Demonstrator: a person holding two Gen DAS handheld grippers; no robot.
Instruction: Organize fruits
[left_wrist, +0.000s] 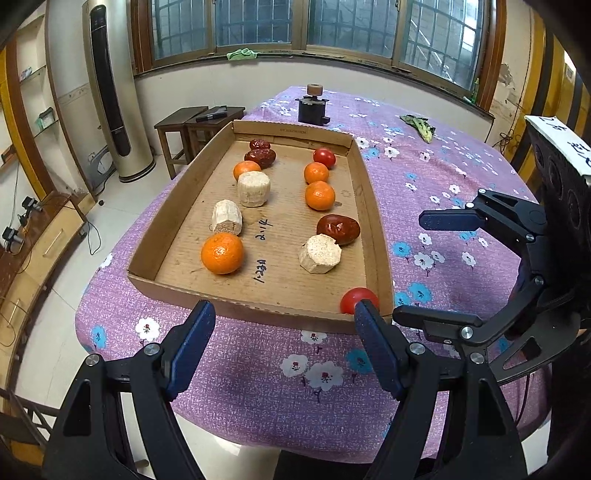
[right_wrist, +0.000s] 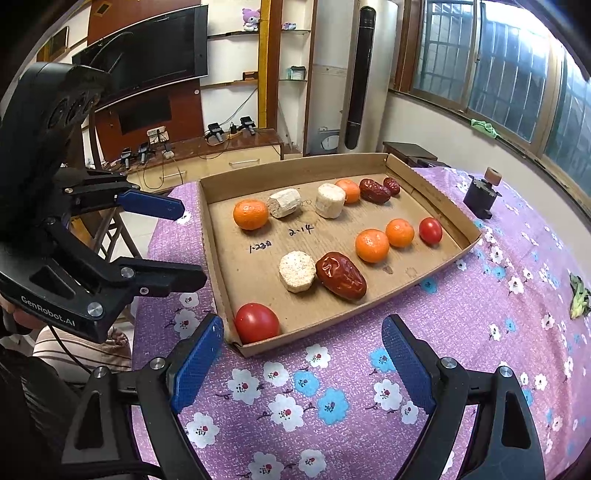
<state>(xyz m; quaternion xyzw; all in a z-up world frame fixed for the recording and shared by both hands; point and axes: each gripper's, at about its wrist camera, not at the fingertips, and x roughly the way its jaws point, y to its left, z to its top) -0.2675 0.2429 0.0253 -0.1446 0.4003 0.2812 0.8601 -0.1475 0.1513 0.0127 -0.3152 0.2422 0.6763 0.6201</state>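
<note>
Facing only the right gripper (right_wrist: 303, 365): wall-mounted television (right_wrist: 147, 55), plush toy (right_wrist: 251, 18).

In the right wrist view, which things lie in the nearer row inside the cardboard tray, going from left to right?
Red tomato in the near corner → pale cut stalk piece → large red date → orange → smaller orange → small red tomato. All lie in the cardboard tray.
</note>
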